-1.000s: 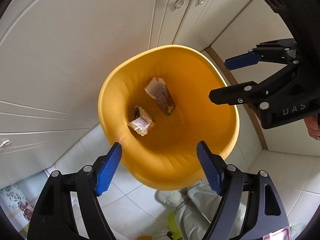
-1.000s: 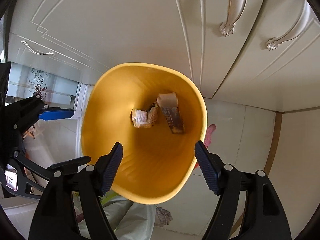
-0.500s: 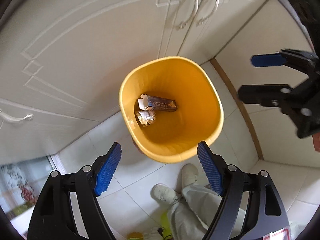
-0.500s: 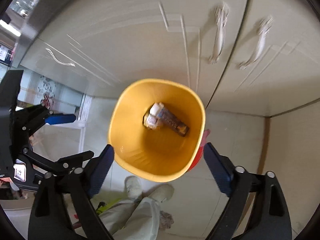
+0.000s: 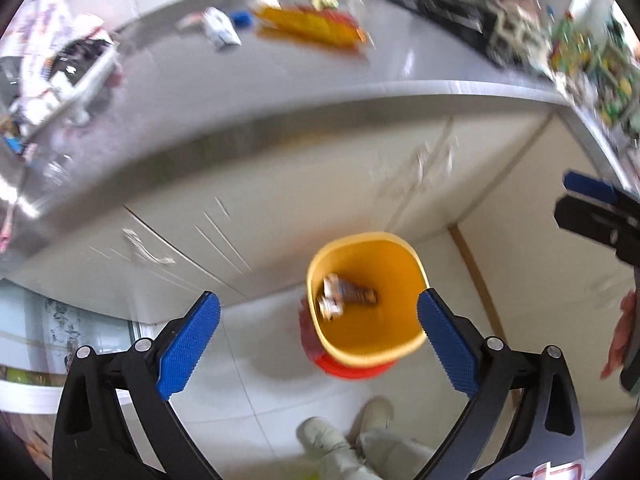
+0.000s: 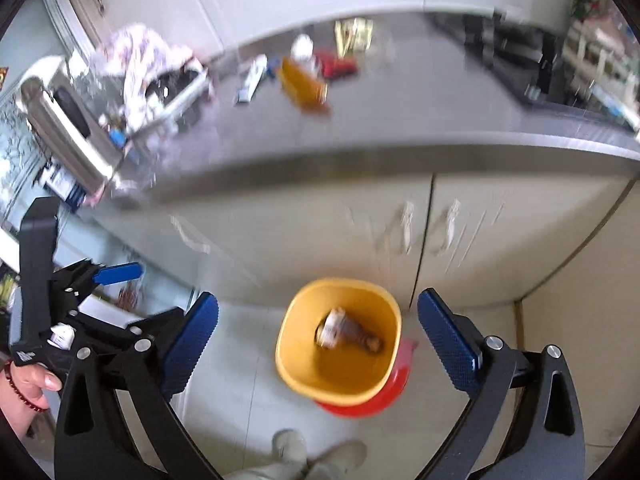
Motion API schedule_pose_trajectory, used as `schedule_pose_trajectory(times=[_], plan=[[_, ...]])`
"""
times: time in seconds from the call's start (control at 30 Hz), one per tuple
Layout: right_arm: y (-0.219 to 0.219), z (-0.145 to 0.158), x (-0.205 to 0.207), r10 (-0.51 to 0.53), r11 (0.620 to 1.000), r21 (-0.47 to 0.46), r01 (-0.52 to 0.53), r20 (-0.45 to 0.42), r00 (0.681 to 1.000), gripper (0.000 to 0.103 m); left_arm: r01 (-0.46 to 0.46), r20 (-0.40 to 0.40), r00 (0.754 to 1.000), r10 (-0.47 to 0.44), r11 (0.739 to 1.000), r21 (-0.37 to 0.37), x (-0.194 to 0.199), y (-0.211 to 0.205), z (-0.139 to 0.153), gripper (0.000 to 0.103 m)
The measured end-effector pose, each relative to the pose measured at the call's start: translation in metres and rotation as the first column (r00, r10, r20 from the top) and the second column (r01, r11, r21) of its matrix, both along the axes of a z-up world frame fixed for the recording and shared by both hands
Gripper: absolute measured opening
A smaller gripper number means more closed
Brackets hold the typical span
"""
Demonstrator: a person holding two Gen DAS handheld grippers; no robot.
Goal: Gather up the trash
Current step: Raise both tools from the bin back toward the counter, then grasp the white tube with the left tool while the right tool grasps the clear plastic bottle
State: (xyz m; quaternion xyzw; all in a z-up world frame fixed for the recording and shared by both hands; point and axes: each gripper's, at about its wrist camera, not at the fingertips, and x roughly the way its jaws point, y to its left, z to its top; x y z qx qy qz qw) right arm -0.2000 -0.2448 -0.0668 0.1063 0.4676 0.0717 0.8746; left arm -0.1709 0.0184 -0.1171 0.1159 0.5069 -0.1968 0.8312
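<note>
A yellow bin (image 5: 384, 336) (image 6: 340, 380) stands on the floor against cream cabinets, far below both grippers. Crumpled wrappers and a brown carton (image 5: 346, 296) (image 6: 350, 330) lie at its bottom. My left gripper (image 5: 318, 300) hangs high above it, jaws opening wide, nothing between the blue pads. My right gripper (image 6: 318, 300) is equally high, jaws also opening and empty. Each gripper shows at the edge of the other's view. On the steel counter lie an orange-yellow packet (image 5: 312, 26) (image 6: 304, 84), a white carton (image 5: 220, 32) and a red wrapper (image 6: 336, 64).
A red base (image 5: 352, 368) (image 6: 360, 400) sits under the bin. The person's shoes (image 5: 340, 432) stand on the tiled floor in front of it. A sink with cloth and dishes (image 6: 160, 76) is on the counter's left; dark clutter (image 5: 460, 16) fills its right end.
Both grippers have risen well away from the bin, which now looks small. Their jaws stand wider. The countertop with its litter has come into view.
</note>
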Motion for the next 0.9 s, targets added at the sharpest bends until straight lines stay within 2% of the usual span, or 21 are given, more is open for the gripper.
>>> schedule_pose_trajectory(times=[0.17,0.37,0.53,0.9], plan=[[-0.002,0.027,0.025,-0.037,0.998,-0.057,0.038,0.023,0.999,0.099,-0.07,0.066,0.995,0.071,0.997,-0.021,0.035,-0.003,0.033,0.098],[-0.007,0.054,0.067,-0.086,0.993,-0.072,0.093,0.086,0.993,0.099,-0.11,0.116,0.987,0.112,0.994,-0.023,0.084,-0.003,0.05,0.098],[-0.016,0.064,0.111,-0.141,0.987,-0.062,0.149,0.114,0.983,0.099,-0.128,0.117,0.984,0.131,0.991,-0.036,0.135,-0.007,0.05,0.098],[-0.02,0.055,0.194,-0.211,0.971,-0.092,0.222,0.116,0.971,0.099,-0.127,0.071,0.989,0.132,0.989,-0.071,0.224,-0.01,0.036,0.098]])
